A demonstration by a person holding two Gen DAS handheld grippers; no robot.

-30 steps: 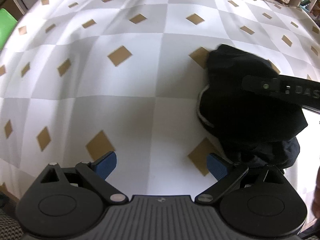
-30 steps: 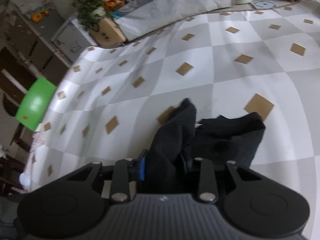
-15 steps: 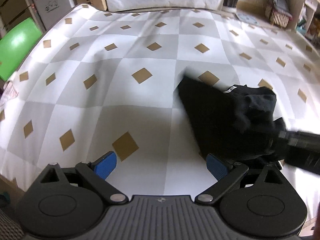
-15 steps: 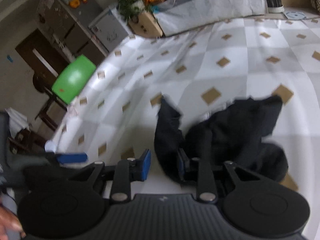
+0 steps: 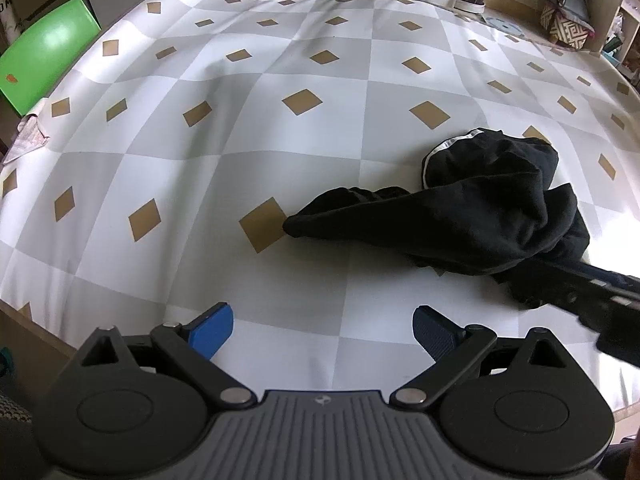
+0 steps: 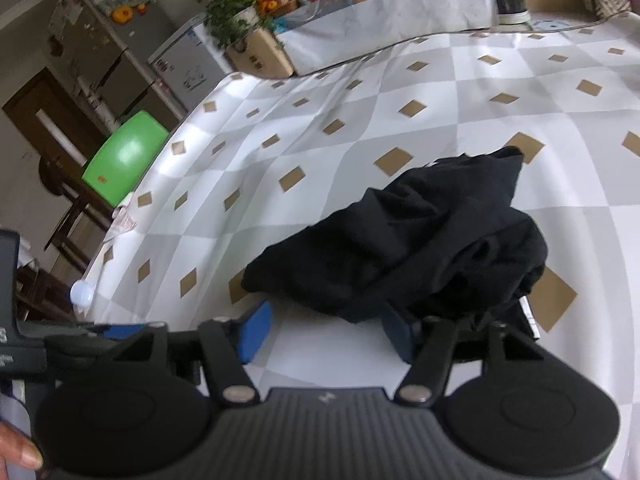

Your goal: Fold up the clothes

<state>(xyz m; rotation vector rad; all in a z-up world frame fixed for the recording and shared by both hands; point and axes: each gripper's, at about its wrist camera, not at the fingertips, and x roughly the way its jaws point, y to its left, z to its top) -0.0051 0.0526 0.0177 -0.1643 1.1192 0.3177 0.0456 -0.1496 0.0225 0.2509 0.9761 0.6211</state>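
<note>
L wrist view: left gripper wide open, nothing btwn the ribbed blue pads; black garment, soft, crumpled, white-piped edge, lies ahead-right of it on the checked tablecloth. R wrist view alone shows a potted plant; right gripper jaws just opened, garment's hem bunched just ahead, pads not pressing.

A home; fridge, houseplant, checked tablecloth.
</note>
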